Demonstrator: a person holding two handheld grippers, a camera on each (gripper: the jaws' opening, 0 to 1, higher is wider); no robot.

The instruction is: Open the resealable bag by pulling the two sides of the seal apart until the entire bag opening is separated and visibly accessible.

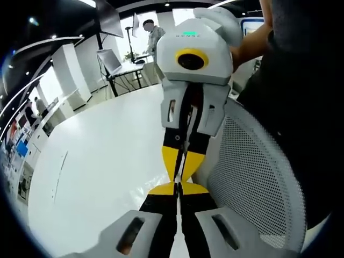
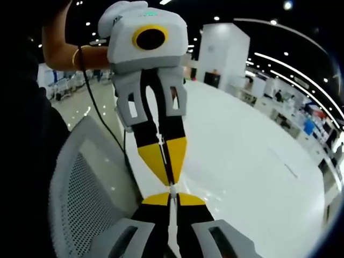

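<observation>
Item: right gripper (image 1: 180, 171), seen in the left gripper view coming down from above, white housing, black jaws with yellow tips, the jaws clenched together to a point. Item: left gripper (image 1: 177, 189), rising from below in the same view, its yellow-tipped jaws likewise pressed closed; the two grippers meet tip to tip, touching or all but touching, over the near edge of the white table (image 1: 102, 161). Item: resealable bag, not plainly made out in either view; in the right gripper view a thin pale line runs between the closed jaws of the right gripper (image 2: 171, 200) and up to the tips of the left gripper (image 2: 167, 177), and I cannot tell whether that is bag film or the table top showing through. Item: white mesh chair back (image 1: 258, 177), just beside the grippers at the table's near edge. Item: a person's forearm (image 2: 64, 54) behind the left gripper, with a thin bracelet (image 2: 75, 56); a black cable (image 2: 99, 113) hangs from it past the chair. Item: a second person (image 1: 153, 32) standing well beyond the table's far edge, beside a desk.
</observation>
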